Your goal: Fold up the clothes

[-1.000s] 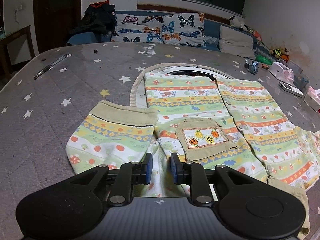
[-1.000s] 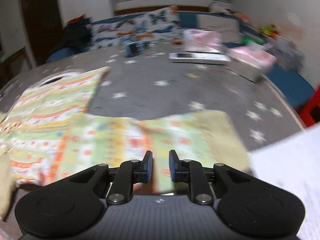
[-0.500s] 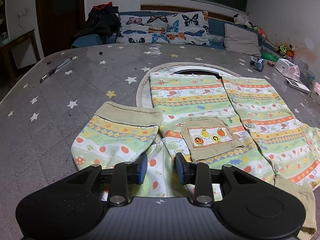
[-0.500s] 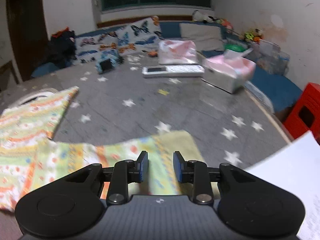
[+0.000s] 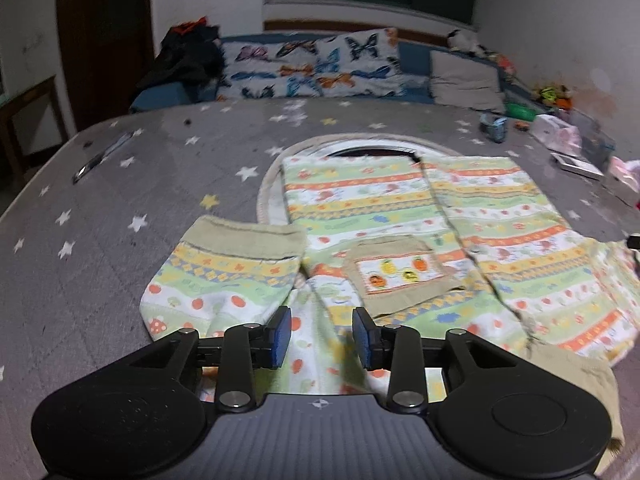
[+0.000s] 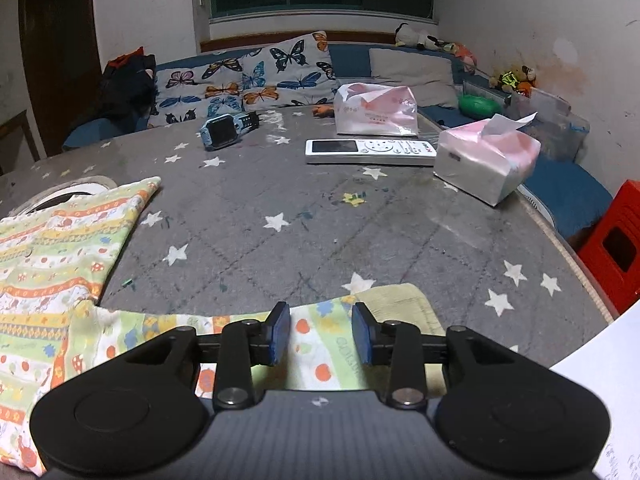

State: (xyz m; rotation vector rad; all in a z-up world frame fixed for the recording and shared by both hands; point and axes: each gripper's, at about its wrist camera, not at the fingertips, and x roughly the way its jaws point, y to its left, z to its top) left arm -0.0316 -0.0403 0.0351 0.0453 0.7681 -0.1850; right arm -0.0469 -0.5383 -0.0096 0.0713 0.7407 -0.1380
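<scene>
Grey star-printed table, wide and filling both views. Spread across its near half, a striped children's jacket in green, orange and yellow, front up, khaki patch pocket near the hem. Left sleeve folded in beside the body, khaki cuff toward the far edge; right sleeve stretched out flat toward the table's right edge (cuff khaki as well). Over the jacket's near hem, left gripper, blue pads spread apart, nothing pinched, cloth visible through the gap. Over the right sleeve close to its cuff, right gripper, jaws likewise parted and empty. Toward the far right corner, a pink tissue pack with a sheet poking up, touching or just beside a white remote. Behind the remote, a pink plastic bag. Smallest, a blue watch near the far edge.
</scene>
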